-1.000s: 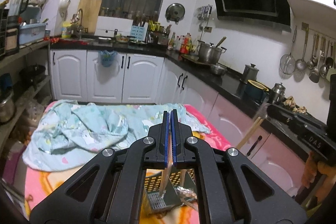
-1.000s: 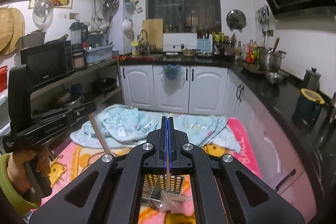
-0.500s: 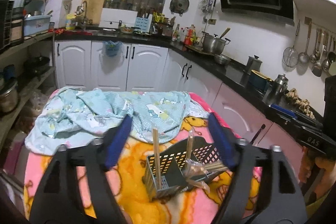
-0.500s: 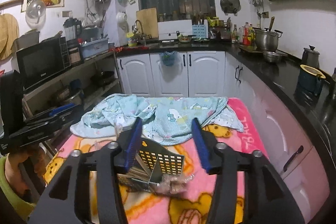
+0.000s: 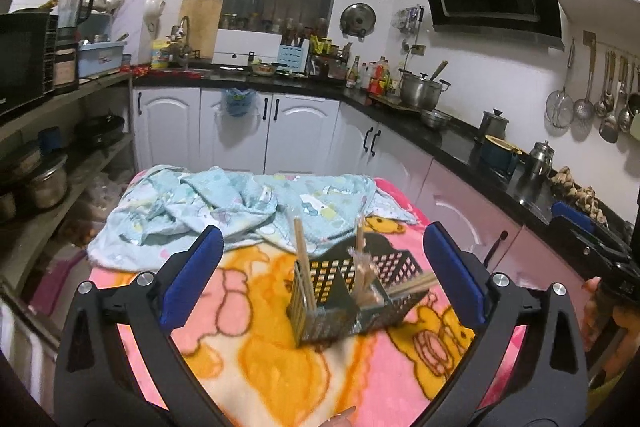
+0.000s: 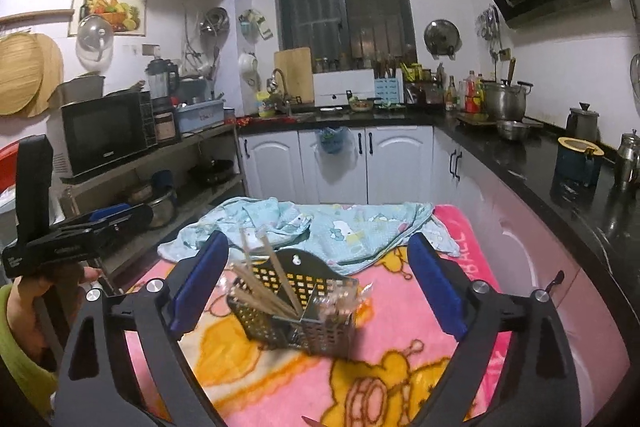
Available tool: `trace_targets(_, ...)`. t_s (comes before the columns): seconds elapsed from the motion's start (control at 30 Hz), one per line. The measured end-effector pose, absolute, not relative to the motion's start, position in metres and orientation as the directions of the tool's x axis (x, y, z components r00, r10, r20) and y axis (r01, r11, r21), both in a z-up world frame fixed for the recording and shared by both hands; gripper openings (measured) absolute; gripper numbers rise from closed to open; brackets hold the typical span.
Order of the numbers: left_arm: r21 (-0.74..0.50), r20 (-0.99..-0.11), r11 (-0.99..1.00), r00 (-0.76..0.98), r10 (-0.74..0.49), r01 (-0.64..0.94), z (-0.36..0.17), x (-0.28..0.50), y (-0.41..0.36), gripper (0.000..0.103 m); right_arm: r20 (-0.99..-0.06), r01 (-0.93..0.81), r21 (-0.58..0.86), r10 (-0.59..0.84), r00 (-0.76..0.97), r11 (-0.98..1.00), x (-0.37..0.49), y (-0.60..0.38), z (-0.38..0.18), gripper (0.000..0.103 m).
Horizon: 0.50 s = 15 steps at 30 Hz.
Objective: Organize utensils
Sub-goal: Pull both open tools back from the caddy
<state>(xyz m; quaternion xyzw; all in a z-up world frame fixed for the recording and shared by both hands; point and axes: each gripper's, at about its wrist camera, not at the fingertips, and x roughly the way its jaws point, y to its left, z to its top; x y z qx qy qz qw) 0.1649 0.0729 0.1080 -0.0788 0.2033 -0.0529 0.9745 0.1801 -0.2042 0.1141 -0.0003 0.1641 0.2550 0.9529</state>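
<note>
A dark perforated utensil holder (image 5: 352,303) stands on a pink cartoon blanket (image 5: 256,359); it also shows in the right wrist view (image 6: 304,311). Wooden chopsticks (image 5: 304,267) stand and lean in its compartments, and they fan out to the left in the right wrist view (image 6: 264,287). A clear packet of sticks (image 6: 340,303) sits in its right compartment. My left gripper (image 5: 322,279) is open and empty, its jaws wide either side of the holder. My right gripper (image 6: 318,287) is open and empty, framing the holder the same way.
A crumpled light blue cloth (image 5: 240,207) lies on the blanket behind the holder. Black counters with pots (image 5: 424,91) run along the right. Shelves with a microwave (image 6: 104,135) stand to the left. The other gripper shows at the edge of each view (image 6: 72,239).
Both grippers were shut a second ago, each on a chopstick over the holder. Both have opened wide and drawn back, and the chopsticks now stand in the holder.
</note>
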Motion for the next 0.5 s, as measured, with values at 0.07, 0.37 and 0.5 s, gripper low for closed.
trace_targets(0.07,-0.17,-0.399,0.984,0.909,-0.12,0.056,0.104,0.156,0.072,0.092,-0.307,-0.491,0.072,0.488,0.817,0.868,0.169,-0.206,0.112,0.094)
trace_targets(0.37,-0.172,-0.465,0.985,0.879,-0.106,0.027,0.076,0.124,0.069,0.092,-0.345,-0.512,0.084,0.507,0.79,0.855,0.129,-0.207,0.085,0.097)
trace_targets(0.5,-0.173,-0.474,0.985,0.874,-0.107,0.027,0.066,0.112,0.064,0.092,-0.394,-0.516,0.067,0.498,0.772,0.854,0.116,-0.203,0.065,0.097)
